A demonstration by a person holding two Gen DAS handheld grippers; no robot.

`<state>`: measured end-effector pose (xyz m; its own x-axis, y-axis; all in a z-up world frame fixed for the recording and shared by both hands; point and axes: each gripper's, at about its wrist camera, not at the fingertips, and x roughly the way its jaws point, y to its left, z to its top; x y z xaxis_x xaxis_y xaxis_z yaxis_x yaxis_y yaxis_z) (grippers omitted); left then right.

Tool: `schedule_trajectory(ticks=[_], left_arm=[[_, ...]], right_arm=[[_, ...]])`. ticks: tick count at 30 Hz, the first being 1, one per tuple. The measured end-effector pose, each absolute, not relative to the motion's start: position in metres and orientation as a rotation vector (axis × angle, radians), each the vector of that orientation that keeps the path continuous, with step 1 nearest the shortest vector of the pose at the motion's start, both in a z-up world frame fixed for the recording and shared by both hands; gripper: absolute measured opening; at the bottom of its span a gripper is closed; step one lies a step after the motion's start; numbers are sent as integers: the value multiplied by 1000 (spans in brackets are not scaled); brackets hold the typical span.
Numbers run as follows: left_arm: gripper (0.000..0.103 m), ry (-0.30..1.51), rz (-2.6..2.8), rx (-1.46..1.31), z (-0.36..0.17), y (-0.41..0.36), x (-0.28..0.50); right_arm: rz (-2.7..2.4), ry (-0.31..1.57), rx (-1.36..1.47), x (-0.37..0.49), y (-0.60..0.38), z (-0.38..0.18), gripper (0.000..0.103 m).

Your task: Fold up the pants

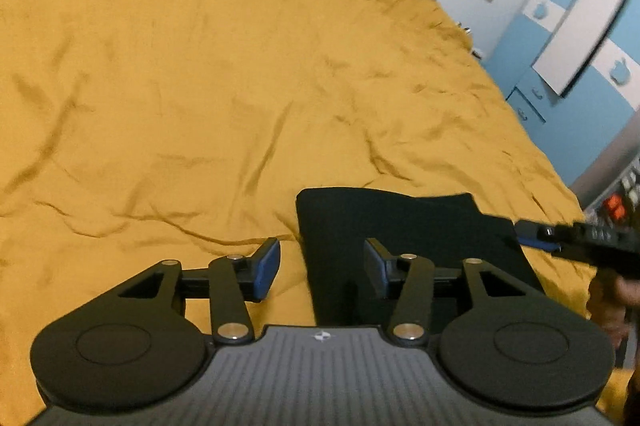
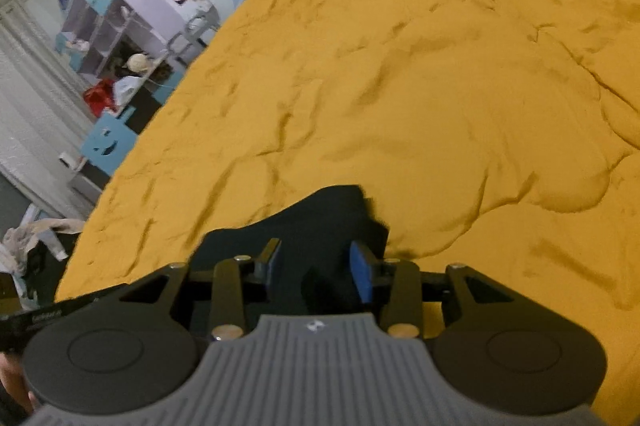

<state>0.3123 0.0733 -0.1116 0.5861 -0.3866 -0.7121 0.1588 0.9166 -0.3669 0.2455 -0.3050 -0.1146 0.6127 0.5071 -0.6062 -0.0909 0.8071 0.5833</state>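
Observation:
Black pants [image 1: 404,226] lie folded into a compact rectangle on the mustard-yellow bedspread [image 1: 200,86]. My left gripper [image 1: 322,268] is open and empty above the pants' left edge, one finger over the bedspread and one over the fabric. My right gripper shows at the right edge of that view [image 1: 576,238]. In the right wrist view the pants [image 2: 320,222] lie under my right gripper [image 2: 314,268], which is open and holds nothing.
The bedspread [image 2: 400,86] is wrinkled and fills most of both views. Blue and white cabinets [image 1: 568,26] stand past the bed's right side. Shelves with clutter [image 2: 108,42] and a pile of cloth [image 2: 32,238] stand off the bed's left side.

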Motion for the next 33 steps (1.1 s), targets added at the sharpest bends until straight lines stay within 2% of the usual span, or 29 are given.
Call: schedule_trajectory(ticks=[5,6,7,9,10,11,15,18,20,21,23,24,28,33], left_arm=[[56,947,-324,-369,-142,68,344],[56,954,-339,-396,-147,68,347],[56,957,-351,-415,-151,68,349],[37,960,-378,-439,-157,67,352],[13,956,-384,-442,-158,67,353],[11,938,-377,-452,-159,69,351],[10,902,-369,-543,-165,82,342],[12,920,-342,-534,-176,86,340],[22,928,-334,-572,-180,92,341],[23,928,-328,-588,-178,95,341],[23,922,-318,-598,-172,99,338],[23,915,-313,-593,-167,99,335],[23,882,-337,-554,-150,100,315],[24,868,-352,-468,-136,88,289]], right_arm=[[360,887,609,264,-318,-135,35],[373,898,641,267,-321,-139,32],[386,902,666,267,-323,-142,21],[413,902,666,271,-322,-142,7],[425,898,650,272,-320,-141,4],[445,891,635,274,-317,-139,3],[577,751,609,275,-303,-119,2],[506,774,519,280,-291,-124,3],[437,834,482,284,-290,-139,9],[419,851,505,283,-294,-145,9],[406,855,549,280,-302,-143,18],[401,842,545,276,-306,-136,29],[441,776,453,250,-302,-97,31],[547,814,269,220,-280,-78,31]])
